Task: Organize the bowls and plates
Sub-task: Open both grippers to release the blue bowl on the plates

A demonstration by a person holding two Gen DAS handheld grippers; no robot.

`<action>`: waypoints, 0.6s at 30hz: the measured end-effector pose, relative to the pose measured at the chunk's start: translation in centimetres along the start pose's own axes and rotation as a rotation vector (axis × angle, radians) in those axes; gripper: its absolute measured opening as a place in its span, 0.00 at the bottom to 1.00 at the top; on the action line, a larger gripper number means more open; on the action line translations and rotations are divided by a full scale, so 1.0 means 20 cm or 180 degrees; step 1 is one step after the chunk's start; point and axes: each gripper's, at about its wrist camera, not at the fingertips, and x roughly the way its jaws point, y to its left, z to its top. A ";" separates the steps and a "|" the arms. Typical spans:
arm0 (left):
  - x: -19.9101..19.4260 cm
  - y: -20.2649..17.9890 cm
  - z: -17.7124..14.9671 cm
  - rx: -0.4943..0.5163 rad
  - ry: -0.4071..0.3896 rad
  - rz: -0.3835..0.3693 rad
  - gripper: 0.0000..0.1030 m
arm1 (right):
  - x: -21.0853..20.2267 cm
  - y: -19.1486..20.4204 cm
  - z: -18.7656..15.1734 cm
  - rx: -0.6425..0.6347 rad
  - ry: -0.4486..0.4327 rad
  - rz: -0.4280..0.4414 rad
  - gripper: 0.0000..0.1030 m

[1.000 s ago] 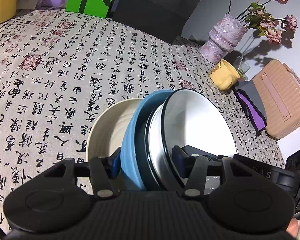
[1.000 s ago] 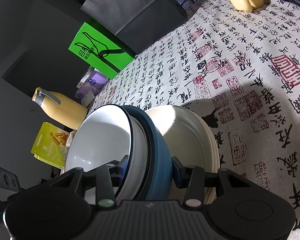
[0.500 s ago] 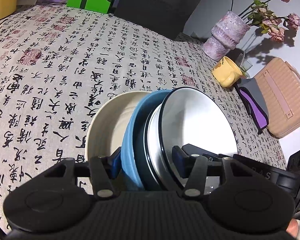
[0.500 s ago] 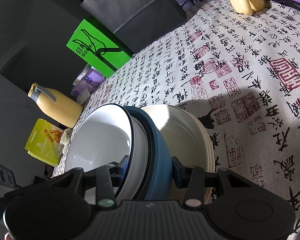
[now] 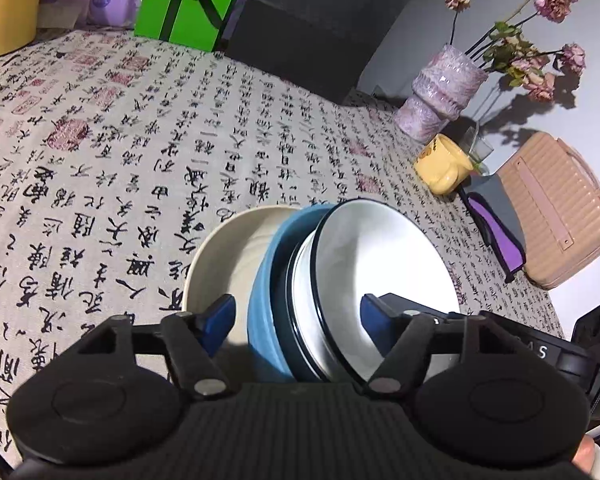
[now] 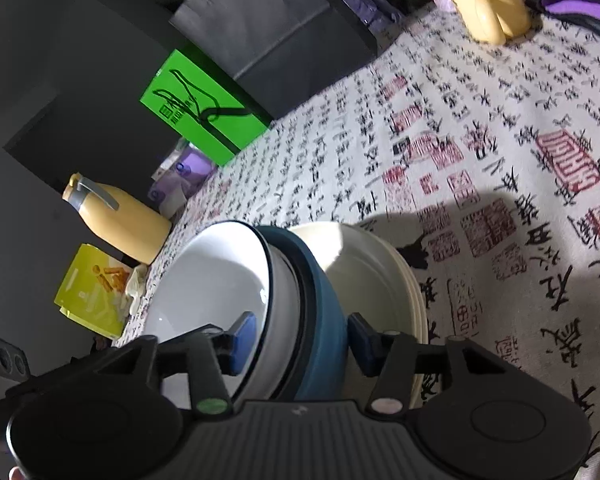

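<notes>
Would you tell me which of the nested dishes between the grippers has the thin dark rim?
The white bowl innermost in the stack; the blue bowl around it is solid blue and the cream plate beneath is plain.

So the bowls [image 5: 380,264] sit nested inside each other on top of the plates [image 5: 228,256], all stacked on the worktop [image 5: 140,160]. The left claw [image 5: 296,312] and right claw [image 6: 296,332] each straddle the bowl rims from opposite sides. In the left wrist view, a vase [image 5: 440,92] stands at the far edge, a mug [image 5: 444,164] just in front of it, and a case [image 5: 560,208] off to the right. In the right wrist view, a thermos [image 6: 120,224] stands past the stack on the left, a box [image 6: 204,108] further back.
</notes>
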 end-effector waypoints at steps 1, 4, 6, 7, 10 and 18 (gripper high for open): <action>-0.01 0.00 0.00 0.0004 -0.0030 0.0001 0.76 | -0.01 0.01 0.00 -0.0024 -0.0026 -0.0002 0.57; -0.04 0.02 0.00 0.0006 -0.0123 0.0018 0.81 | -0.04 0.02 0.00 -0.0090 -0.0092 0.0005 0.63; -0.07 0.02 -0.01 0.0006 -0.0170 0.0013 0.83 | -0.06 0.02 -0.01 -0.0104 -0.0133 0.0040 0.66; -0.08 0.03 -0.01 0.0004 -0.0200 0.0003 0.84 | -0.07 0.02 -0.01 -0.0108 -0.0151 0.0065 0.68; -0.12 0.04 -0.02 0.0006 -0.0288 -0.0009 0.89 | -0.11 0.02 -0.02 -0.0131 -0.0217 0.0104 0.75; -0.27 0.05 -0.09 0.0058 -0.0646 0.0004 1.00 | -0.20 0.07 -0.08 -0.0298 -0.0396 0.0119 0.86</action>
